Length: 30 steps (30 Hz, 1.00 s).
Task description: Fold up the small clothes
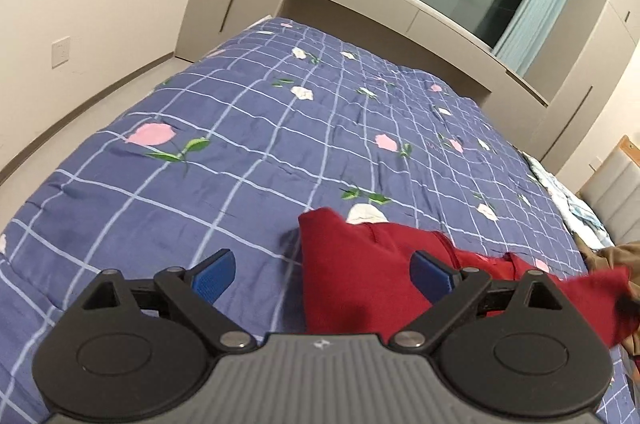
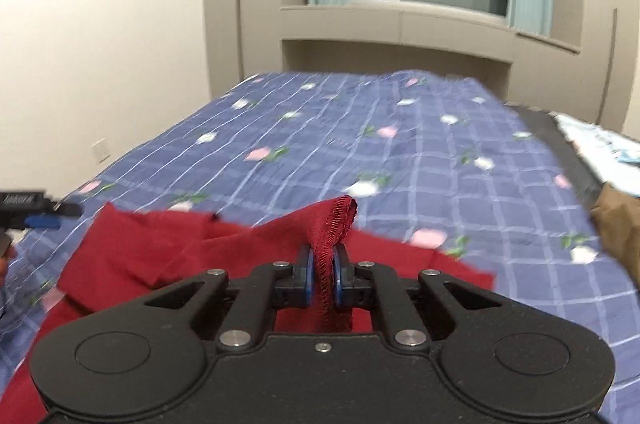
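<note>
A small dark red garment (image 1: pixel 352 276) lies on the blue checked flowered quilt (image 1: pixel 248 128). My left gripper (image 1: pixel 322 274) is open, its blue pads wide apart, low over the garment's left edge. In the right wrist view the red garment (image 2: pixel 168 248) spreads across the quilt (image 2: pixel 400 152). My right gripper (image 2: pixel 323 270) is shut on a stitched hem of the garment, which stands up in a fold between the pads. The left gripper (image 2: pixel 36 214) shows at the far left edge of that view.
A brown piece of cloth (image 2: pixel 620 228) lies on the bed at the right, also in the left wrist view (image 1: pixel 616 256). A pale patterned fabric (image 2: pixel 600 140) lies beyond it. The wall, cabinets and window stand past the bed's far end.
</note>
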Motion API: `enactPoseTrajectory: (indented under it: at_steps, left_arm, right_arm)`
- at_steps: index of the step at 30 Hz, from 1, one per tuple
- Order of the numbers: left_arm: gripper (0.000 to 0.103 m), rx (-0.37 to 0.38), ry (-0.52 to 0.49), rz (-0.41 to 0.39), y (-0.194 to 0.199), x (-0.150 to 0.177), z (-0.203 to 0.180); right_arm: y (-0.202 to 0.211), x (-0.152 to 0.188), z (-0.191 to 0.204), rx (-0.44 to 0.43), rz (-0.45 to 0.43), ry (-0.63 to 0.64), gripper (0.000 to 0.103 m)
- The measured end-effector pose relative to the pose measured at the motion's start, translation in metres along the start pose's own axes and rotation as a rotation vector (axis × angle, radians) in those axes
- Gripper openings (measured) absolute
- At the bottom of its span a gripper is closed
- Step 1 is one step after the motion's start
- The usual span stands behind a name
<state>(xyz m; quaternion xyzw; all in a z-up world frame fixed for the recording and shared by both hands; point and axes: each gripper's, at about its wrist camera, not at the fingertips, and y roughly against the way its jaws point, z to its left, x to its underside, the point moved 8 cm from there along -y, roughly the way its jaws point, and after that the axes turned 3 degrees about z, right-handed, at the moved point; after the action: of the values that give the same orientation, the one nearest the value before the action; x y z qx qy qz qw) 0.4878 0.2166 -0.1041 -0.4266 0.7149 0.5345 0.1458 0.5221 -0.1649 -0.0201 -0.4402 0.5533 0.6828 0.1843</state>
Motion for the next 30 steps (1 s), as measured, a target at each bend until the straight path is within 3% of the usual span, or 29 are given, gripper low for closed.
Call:
enactPoseTrajectory:
  at_steps: [3,8,12,14,17,21,25,28,30]
  left_arm:
    - [0.097,-0.003,-0.009,0.022,-0.008,0.003,-0.007]
    - [0.095,-0.02,-0.012,0.069,-0.031,0.011,-0.013]
    - [0.082,-0.12,-0.02,0.131,-0.051,0.019,-0.009]
    - [0.08,-0.165,-0.033,0.146,-0.057,0.022,-0.006]
    - [0.081,-0.191,-0.072,0.137,-0.057,0.023,-0.011]
    - [0.094,-0.192,-0.077,0.08,-0.04,0.016,-0.022]
    - [0.096,-0.155,-0.114,0.039,-0.038,0.015,-0.039]
    - [0.096,-0.203,-0.142,0.074,-0.049,0.025,-0.042]
    - [0.096,-0.252,-0.163,0.104,-0.058,0.032,-0.037]
  right_arm:
    - [-0.007,0.003,-0.021,0.024,0.018,-0.035,0.01]
    - [-0.04,0.038,-0.039,0.021,0.135,-0.109,0.011]
    - [-0.061,0.055,-0.049,0.05,0.18,-0.148,0.011]
    - [-0.067,0.06,-0.053,0.056,0.197,-0.164,0.013]
    - [-0.077,0.067,-0.058,0.085,0.233,-0.152,0.022]
    - [-0.063,0.06,-0.062,0.128,0.185,-0.116,0.051]
    - [-0.068,0.056,-0.042,0.065,0.163,-0.057,0.072]
    - [-0.079,0.059,-0.027,0.061,0.18,0.013,0.076]
    - [-0.089,0.063,-0.03,0.107,0.198,0.039,0.076]
